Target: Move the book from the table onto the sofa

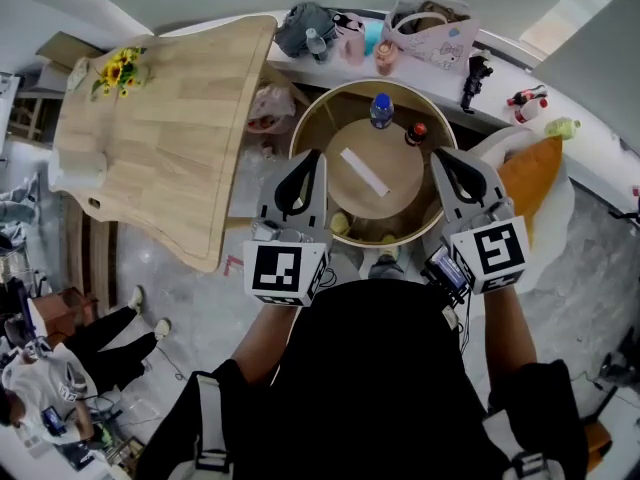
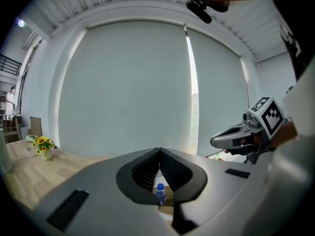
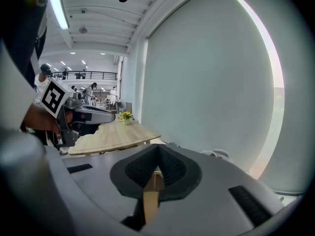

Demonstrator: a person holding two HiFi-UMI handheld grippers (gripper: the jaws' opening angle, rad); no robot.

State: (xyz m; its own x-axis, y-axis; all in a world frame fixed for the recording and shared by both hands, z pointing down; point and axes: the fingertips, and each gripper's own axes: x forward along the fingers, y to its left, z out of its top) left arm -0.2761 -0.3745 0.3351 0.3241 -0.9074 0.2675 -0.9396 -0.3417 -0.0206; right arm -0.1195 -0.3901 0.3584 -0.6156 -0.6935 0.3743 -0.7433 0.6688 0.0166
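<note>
A thin white book [image 1: 364, 171] lies flat on the round wooden table [image 1: 310, 118], with a blue-capped water bottle [image 1: 381, 110] and a small red-capped bottle [image 1: 416, 133] behind it. My left gripper [image 1: 318, 155] hovers at the table's left rim, its jaws shut and empty. My right gripper [image 1: 437, 154] is at the right rim, also shut on nothing. Both stop short of the book. In the left gripper view the closed fingertips [image 2: 159, 152] frame the water bottle [image 2: 160, 193]. A white sofa [image 1: 560, 208] with an orange cushion [image 1: 530, 180] stands to the right.
A long wooden table [image 1: 170, 128] with a sunflower pot [image 1: 118, 71] runs along the left. Bags and bottles crowd the back ledge [image 1: 430, 28]. Yellow balls [image 1: 340, 224] lie on the round table's lower shelf. A person [image 1: 60, 368] sits at the lower left.
</note>
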